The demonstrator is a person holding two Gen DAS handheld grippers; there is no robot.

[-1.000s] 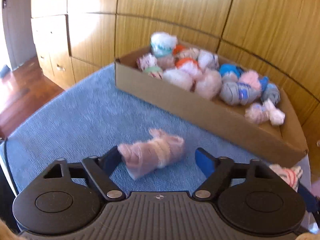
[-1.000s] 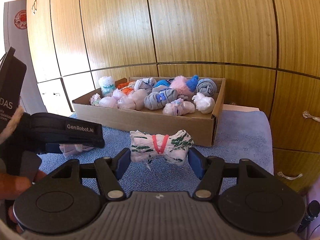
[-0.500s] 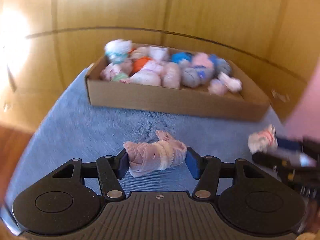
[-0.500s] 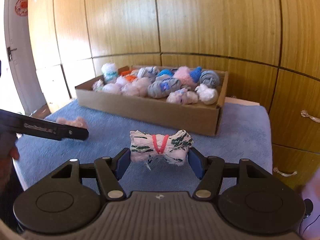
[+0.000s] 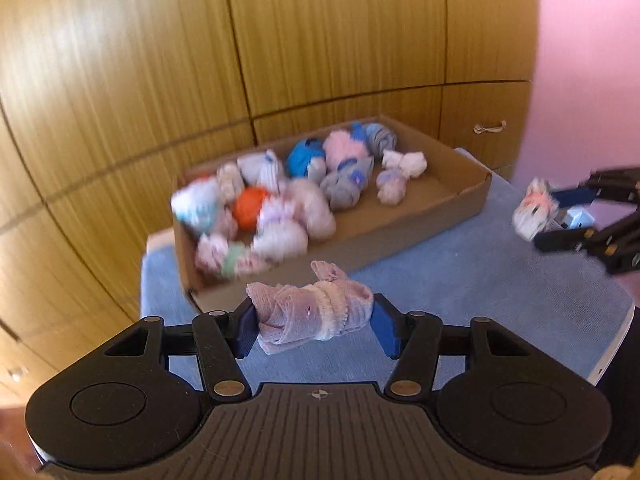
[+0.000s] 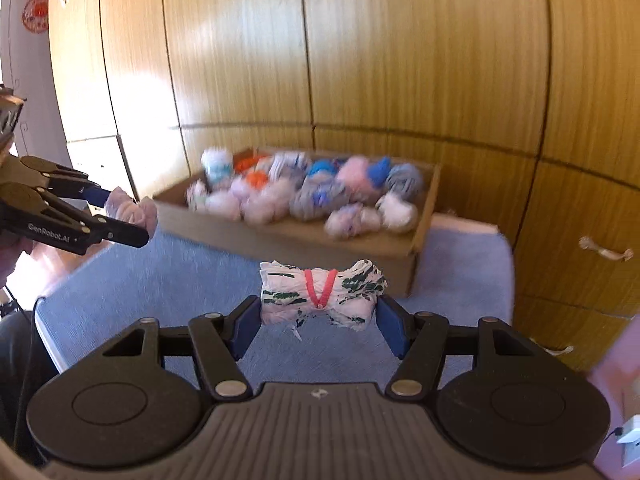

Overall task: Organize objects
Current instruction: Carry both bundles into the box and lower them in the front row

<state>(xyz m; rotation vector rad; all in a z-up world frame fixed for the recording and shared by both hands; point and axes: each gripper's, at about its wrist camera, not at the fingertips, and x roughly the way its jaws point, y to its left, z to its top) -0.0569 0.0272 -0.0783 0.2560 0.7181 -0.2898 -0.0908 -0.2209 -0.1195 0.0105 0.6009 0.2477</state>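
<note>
My left gripper [image 5: 314, 322] is shut on a pink rolled sock bundle [image 5: 312, 314] and holds it above the blue cloth, short of the cardboard box [image 5: 400, 226]. My right gripper [image 6: 318, 314] is shut on a white and green sock bundle [image 6: 320, 294] tied with a red band, also in the air in front of the box [image 6: 288, 238]. Several rolled socks fill the box. The right gripper also shows at the right of the left wrist view [image 5: 560, 216], and the left gripper at the left of the right wrist view [image 6: 120, 216].
A blue cloth [image 5: 480, 276] covers the table under the box. Wooden cabinet doors [image 6: 400, 60] stand right behind the box. The table's right edge [image 6: 508, 280] lies close to a drawer handle [image 6: 604, 250]. A wood floor lies at the left.
The left gripper closed on the pink bundle, lifted it and swung toward the box. The right gripper rose with its bundle, still held.
</note>
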